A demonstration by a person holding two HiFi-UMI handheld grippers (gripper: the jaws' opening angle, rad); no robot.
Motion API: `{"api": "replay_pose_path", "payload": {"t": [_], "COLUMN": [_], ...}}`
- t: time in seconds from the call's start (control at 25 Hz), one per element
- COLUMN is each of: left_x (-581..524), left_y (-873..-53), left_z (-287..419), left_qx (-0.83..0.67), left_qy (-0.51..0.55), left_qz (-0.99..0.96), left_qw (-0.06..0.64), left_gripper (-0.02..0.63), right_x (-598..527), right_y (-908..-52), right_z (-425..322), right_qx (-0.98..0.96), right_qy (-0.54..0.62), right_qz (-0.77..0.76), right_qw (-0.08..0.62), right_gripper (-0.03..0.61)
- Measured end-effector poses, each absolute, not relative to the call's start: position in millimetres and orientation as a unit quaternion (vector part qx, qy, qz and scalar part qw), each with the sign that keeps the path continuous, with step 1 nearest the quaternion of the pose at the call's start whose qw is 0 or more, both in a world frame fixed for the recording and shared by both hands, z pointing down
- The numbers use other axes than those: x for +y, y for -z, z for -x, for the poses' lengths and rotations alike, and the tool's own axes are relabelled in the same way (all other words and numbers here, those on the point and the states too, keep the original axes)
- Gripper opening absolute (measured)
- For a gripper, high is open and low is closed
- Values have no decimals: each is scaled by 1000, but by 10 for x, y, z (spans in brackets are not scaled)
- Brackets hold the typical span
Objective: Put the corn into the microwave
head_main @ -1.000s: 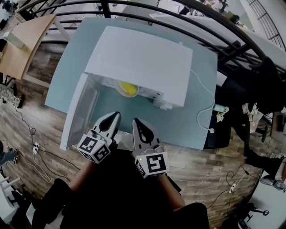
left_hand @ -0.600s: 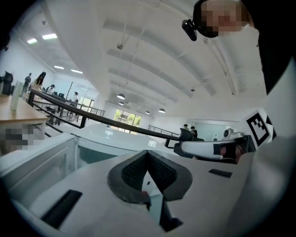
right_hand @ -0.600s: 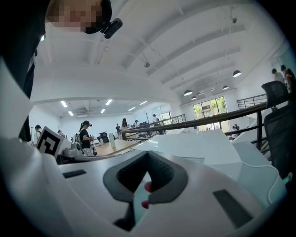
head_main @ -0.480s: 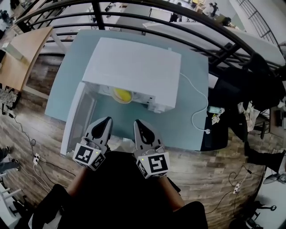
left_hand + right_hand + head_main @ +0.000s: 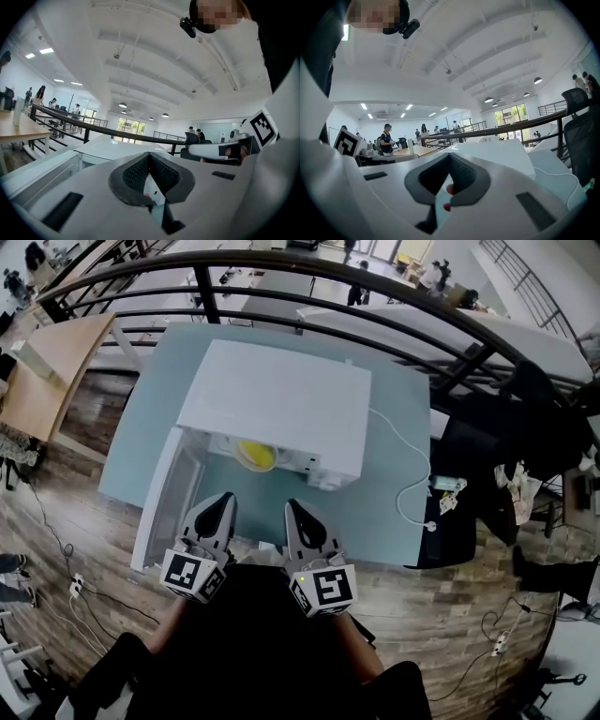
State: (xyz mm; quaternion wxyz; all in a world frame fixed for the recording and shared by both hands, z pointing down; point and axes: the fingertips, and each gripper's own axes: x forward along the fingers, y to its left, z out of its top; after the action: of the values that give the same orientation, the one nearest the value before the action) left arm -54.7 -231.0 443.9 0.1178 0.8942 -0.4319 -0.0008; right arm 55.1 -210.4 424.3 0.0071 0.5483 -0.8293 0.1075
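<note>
Both grippers are clenched with nothing between their jaws: on the left gripper (image 5: 221,504) and on the right gripper (image 5: 294,510), each one's own view shows the dark pads meeting at the tips around bare space. They are held side by side at the near edge of the table (image 5: 394,502), close to the person's body and well apart from the microwave (image 5: 281,399). The corn (image 5: 255,454) lies inside the microwave's cavity, just behind the front opening (only its yellow top shows from the head view). The door (image 5: 167,488) stands swung out to the left. I judge that the placing itself is done. If anything remains, it is to push the door shut, which calls for the left gripper to reach around its outer face.
</note>
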Motion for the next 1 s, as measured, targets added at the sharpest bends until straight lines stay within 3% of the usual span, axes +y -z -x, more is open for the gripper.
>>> {"api": "replay_pose_path", "payload": {"t": [1.0], "left_x": [-2377], "left_y": [-4433], "left_z": [616], "left_qx": [-443], "left_qy": [12], "left_qz": [-888], "left_qw": [121], "left_gripper": [3], "right_x": [-2175], "right_y": [-4181], "right_z": [-443], "right_qx": [-838], "right_qy": [-88], "right_qz": [-538], "right_qw": [10], "right_gripper": [9]}}
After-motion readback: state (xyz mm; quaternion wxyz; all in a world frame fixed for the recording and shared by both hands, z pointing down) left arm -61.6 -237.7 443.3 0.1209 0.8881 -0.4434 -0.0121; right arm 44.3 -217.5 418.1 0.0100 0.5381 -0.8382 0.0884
